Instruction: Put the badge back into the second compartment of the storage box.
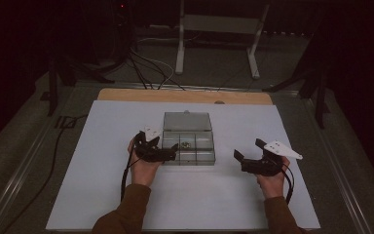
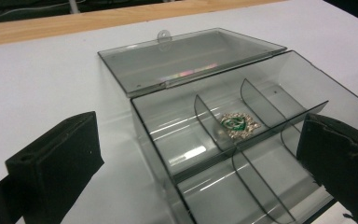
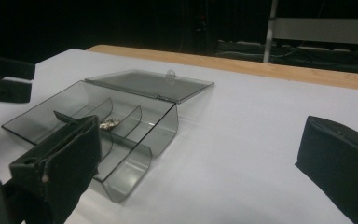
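Note:
A smoky clear plastic box [image 1: 197, 152] with several compartments sits on the white table sheet [image 1: 102, 195]. Its lid [image 1: 186, 122] is open and lies flat behind it. A small green and silver heart-shaped trinket [image 2: 239, 125] rests in a middle compartment, and it appears as a trinket [image 3: 108, 123] in the right gripper view too. My left gripper [image 1: 174, 152] is open at the box's front left corner, its jaws either side of the box [image 2: 177, 121]. My right gripper [image 1: 249, 150] stands open and empty to the right of the box [image 3: 98, 121], apart from it.
A bare wooden strip [image 1: 185, 96] runs along the table's far edge. Behind it on the dark floor stand a white metal frame [image 1: 219, 29] and loose cables [image 1: 146, 68]. White sheet lies bare in front of and beside the box.

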Demonstrator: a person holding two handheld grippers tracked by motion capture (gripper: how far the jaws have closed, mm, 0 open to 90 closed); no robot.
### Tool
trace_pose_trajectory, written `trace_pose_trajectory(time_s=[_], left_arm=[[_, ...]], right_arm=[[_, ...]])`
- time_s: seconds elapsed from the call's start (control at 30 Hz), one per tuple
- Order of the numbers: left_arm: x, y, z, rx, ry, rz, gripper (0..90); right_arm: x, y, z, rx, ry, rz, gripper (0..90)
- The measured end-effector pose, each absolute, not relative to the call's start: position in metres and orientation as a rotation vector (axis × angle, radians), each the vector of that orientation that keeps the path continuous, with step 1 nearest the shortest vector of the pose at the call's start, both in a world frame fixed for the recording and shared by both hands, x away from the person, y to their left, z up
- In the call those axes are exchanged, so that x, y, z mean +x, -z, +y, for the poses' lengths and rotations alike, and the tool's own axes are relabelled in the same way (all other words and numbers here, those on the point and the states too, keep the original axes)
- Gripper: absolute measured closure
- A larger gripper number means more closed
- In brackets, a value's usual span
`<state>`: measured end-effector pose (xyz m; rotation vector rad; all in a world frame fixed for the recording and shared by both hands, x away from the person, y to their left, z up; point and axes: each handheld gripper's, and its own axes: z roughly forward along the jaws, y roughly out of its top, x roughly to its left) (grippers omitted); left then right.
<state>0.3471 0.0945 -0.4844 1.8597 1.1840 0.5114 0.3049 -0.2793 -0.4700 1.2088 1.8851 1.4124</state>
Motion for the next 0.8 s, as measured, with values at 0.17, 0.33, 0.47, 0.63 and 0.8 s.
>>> trace_pose_trajectory(time_s=[0.17, 0.33, 0.47, 0.63, 0.8], left_arm=[[0.345, 0.488, 0.098, 1.866, -0.500, 1.187, 1.2], [0.344, 0.489, 0.097, 1.873, -0.491, 1.181, 1.2], [0.342, 0.489, 0.096, 1.888, -0.481, 1.165, 1.2], [0.342, 0.491, 0.096, 1.893, -0.473, 1.161, 1.2], [0.342, 0.492, 0.096, 1.901, -0.466, 1.159, 1.2]], right_arm=[[0.316, 0.462, -0.276, 1.209, -1.416, 1.883, 0.0], [0.329, 0.452, -0.267, 1.198, -1.427, 1.907, 0.0], [0.342, 0.446, -0.257, 1.199, -1.426, 1.934, 0.0], [0.357, 0.443, -0.245, 1.208, -1.423, 1.962, 0.0], [0.371, 0.441, -0.235, 1.215, -1.404, 1.988, 0.0]])
